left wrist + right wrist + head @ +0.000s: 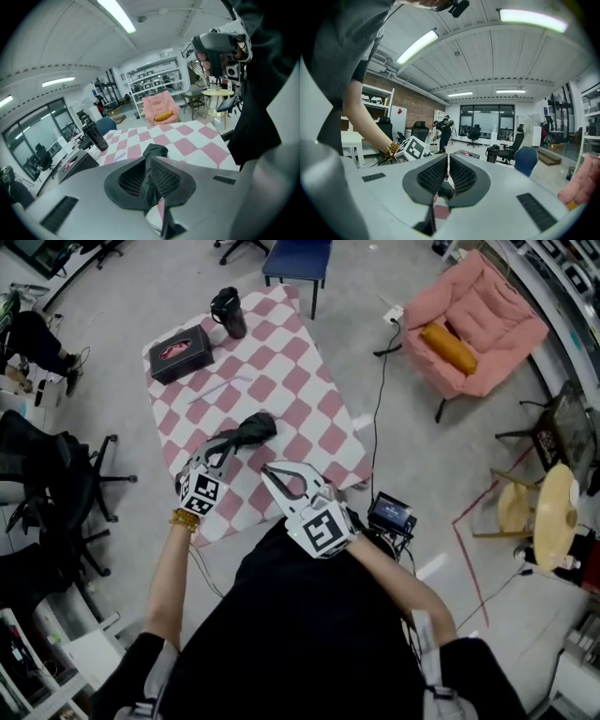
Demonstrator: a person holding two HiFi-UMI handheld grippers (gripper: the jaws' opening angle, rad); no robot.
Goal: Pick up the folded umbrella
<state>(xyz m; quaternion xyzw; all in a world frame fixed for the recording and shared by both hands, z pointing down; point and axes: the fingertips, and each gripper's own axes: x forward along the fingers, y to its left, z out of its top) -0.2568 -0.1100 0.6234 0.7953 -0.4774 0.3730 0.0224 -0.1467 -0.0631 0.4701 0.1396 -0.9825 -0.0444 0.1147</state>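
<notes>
Status: the black folded fabric umbrella lies diagonally on the pink-and-white checked bench, towards my side of it. My left tool is at the umbrella's near end, squeezed narrow with dark fabric pinched between the pads. My right tool is just beside the umbrella, pads together with nothing gripped. My read on handling: light, with a soft, slippery canopy bunched over a stiff core. A fabric-only pinch could slide or let it droop. Better to bite across the firm body mid-length, or at the handle end.
</notes>
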